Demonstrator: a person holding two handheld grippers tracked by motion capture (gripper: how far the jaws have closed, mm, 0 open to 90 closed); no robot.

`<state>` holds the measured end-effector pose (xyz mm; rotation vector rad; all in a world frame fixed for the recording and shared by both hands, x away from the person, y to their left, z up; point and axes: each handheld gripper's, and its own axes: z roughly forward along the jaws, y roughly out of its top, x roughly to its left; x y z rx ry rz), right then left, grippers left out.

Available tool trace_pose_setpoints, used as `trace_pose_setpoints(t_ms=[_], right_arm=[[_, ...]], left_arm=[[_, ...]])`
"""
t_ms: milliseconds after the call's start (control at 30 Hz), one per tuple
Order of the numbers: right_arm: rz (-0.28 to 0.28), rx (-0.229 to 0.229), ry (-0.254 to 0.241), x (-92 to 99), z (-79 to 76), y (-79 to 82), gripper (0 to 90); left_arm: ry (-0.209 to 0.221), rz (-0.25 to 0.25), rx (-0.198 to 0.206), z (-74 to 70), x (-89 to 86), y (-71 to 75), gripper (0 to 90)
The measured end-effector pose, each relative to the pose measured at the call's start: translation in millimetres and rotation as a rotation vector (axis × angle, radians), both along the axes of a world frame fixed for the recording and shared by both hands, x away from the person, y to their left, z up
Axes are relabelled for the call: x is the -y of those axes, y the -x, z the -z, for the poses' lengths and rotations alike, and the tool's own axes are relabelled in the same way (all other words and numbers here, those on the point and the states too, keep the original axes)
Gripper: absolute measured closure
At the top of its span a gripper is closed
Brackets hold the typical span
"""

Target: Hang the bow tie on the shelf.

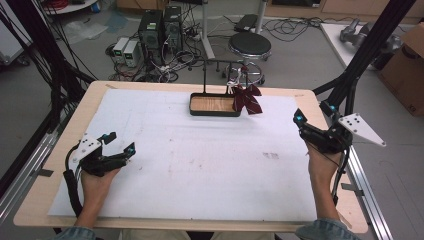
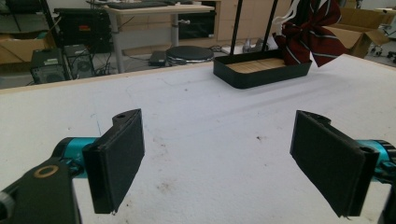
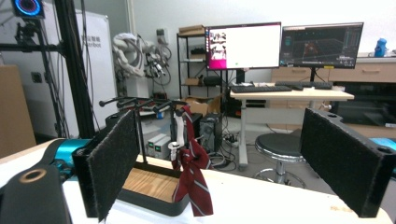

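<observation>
My left claw (image 1: 119, 142) rests at the near left of the bench (image 1: 165, 90), jaws spread with nothing between them. My right claw (image 1: 298, 118) sits at the right edge, jaws likewise spread and empty. At the far centre, a dark red striped tie (image 1: 246, 98) hangs from a black rack (image 1: 215, 105) with a wooden base.

rack top (image 2: 254, 9) cut off by frame edge; white clip (image 1: 233, 82) on tie perhaps, too small.
</observation>
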<state>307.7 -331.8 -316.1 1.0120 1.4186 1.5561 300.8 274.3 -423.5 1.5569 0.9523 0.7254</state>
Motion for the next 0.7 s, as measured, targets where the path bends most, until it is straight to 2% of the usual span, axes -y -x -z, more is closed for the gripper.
trace_pose_setpoints(t_ms=[100, 267, 500, 633, 700], right_arm=[[0.009, 0.033, 0.000, 2.1, 8.9, 7.7, 11.5], [0.010, 0.054, -0.011, 3.1, 22.5, 18.7, 11.4], [-0.007, 0.041, 0.001, -0.9, 47.6, 30.3, 11.4], [-0.012, 0.027, 0.044, -4.3, 61.5, 34.6, 11.4], [-0.021, 0.012, 0.044, -5.1, 69.9, 36.2, 11.4]], left_arm=[[0.000, 0.000, 0.001, 0.1, 0.3, -0.1, 18.0], [-0.001, -0.001, 0.000, 0.0, 0.3, 0.1, 18.1], [-0.003, 0.001, -0.004, 0.4, 0.7, -0.2, 17.7], [-0.003, 0.000, -0.004, 0.3, 0.1, -0.1, 17.7], [-0.001, -0.002, -0.004, 0.3, 0.0, 0.1, 17.6]])
